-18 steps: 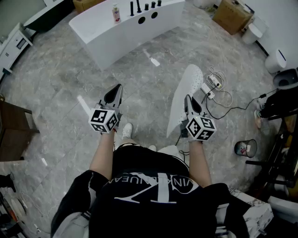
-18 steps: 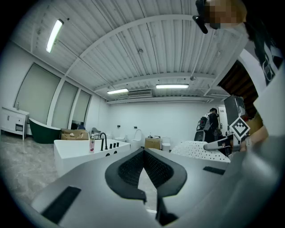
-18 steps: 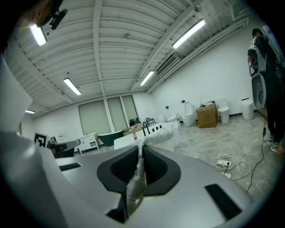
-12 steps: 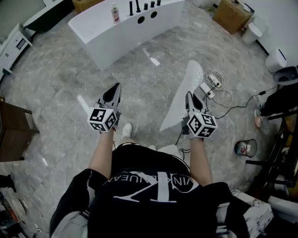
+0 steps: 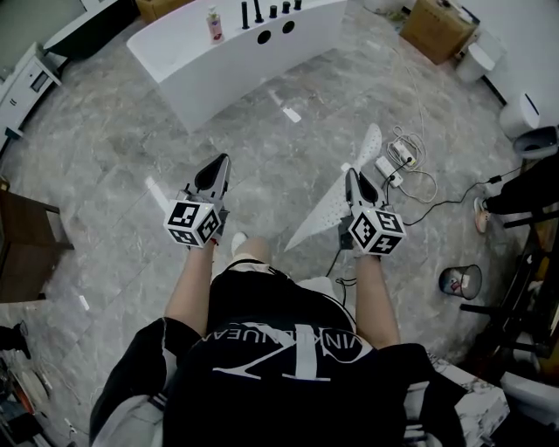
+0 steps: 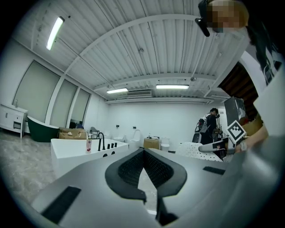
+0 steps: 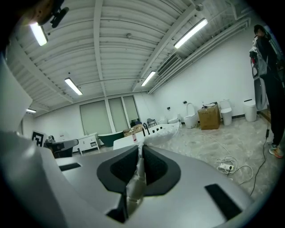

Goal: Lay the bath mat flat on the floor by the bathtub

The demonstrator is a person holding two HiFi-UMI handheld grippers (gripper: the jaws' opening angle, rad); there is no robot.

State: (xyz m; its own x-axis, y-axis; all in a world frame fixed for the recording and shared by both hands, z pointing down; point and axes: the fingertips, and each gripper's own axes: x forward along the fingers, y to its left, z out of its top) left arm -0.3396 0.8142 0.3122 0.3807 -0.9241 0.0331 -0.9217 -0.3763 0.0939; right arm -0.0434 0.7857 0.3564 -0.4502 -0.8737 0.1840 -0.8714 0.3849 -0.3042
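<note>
The white perforated bath mat hangs in the air over the grey marble floor, slanting from near the power strip down toward my feet. My right gripper is shut on its edge, and in the right gripper view a fold of mat is pinched between the jaws of that gripper. My left gripper is held level on the left, shut with nothing in it, about a mat's width from the mat. The white bathtub stands ahead across open floor.
A power strip with looped cables lies right of the mat. A cardboard box is at the back right, and a small bin and dark stands are at the right. A pink bottle and black taps sit on the tub rim. A dark cabinet is at the left.
The mat has swung from hanging nearly edge-on to a flatter slant, its lower end reaching further left. Both grippers have barely moved.
</note>
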